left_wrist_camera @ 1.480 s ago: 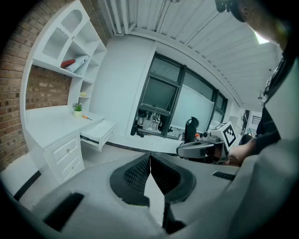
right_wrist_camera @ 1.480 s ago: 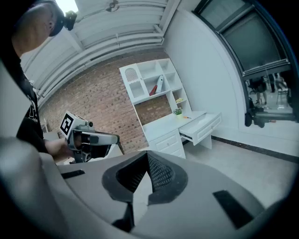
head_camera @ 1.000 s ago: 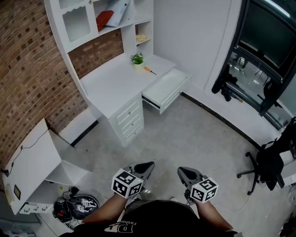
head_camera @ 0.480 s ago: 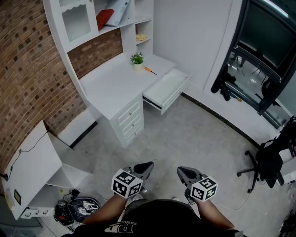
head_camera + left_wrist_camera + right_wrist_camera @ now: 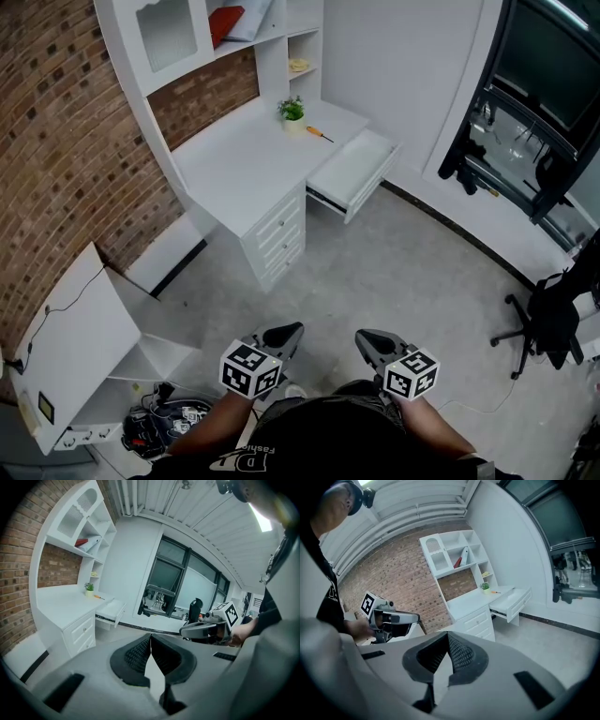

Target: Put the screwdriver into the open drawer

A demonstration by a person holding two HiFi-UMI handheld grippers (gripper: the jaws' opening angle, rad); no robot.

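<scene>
Head view: the whole room has slid a little in the frame since a second ago. The white desk (image 5: 234, 169) and its open drawer (image 5: 356, 171) now sit slightly higher and further right, and the cardboard box (image 5: 70, 328) at the left has shifted too. The two tongs keep nearly the same place at the bottom edge, so the person is probably walking or turning with them, not reaching.

The left gripper (image 5: 289, 331) and right gripper (image 5: 366, 339) are both clenched on nothing. Each gripper view shows its ribbed pads meeting, with only floor and room beyond.

The orange-handled screwdriver (image 5: 319, 134) lies untouched on the desk top, just beside the small potted plant (image 5: 292, 110) and near the back of the pulled-out drawer. It is well apart from both grippers, with bare floor between.

The task is at its very start: this is the approach. Judging from this, the person must still close on the desk and release one pair of jaws before any pick-up.
</scene>
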